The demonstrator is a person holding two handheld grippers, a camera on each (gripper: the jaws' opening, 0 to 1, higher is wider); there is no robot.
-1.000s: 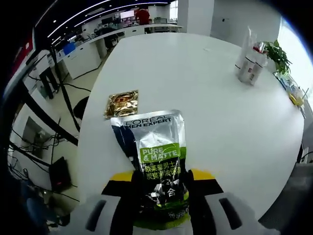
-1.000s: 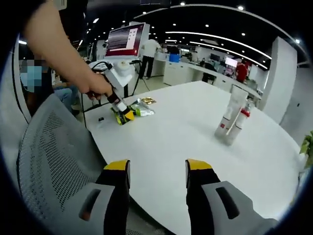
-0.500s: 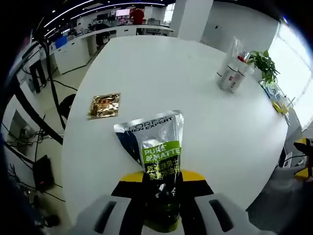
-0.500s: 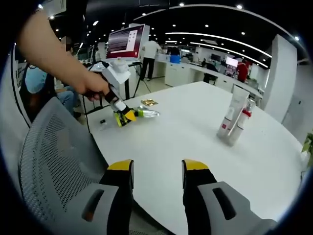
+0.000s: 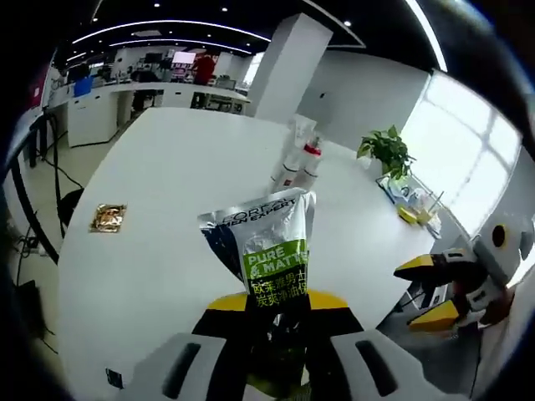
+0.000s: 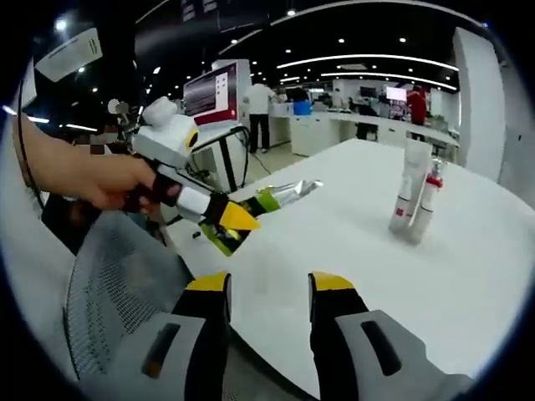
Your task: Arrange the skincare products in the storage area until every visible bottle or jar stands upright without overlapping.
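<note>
Silver tube (image 5: pixel 267 251) in left gripper (image 5: pixel 276 313) (lifted)

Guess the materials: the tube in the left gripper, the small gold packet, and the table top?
Tube: looks like soft metallised plastic, silver and glossy, with a flat crimped end and printed label. Gold packet: probably foil film, shiny and wrinkled. Table: smooth matte white, likely laminate or painted board; cannot tell which. The left gripper is clamped on the tube.

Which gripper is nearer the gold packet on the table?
Left. The left gripper, shut on the silver tube, is raised over the table with the gold packet just ahead. The right gripper sits open off the table's edge, farther away.
</note>
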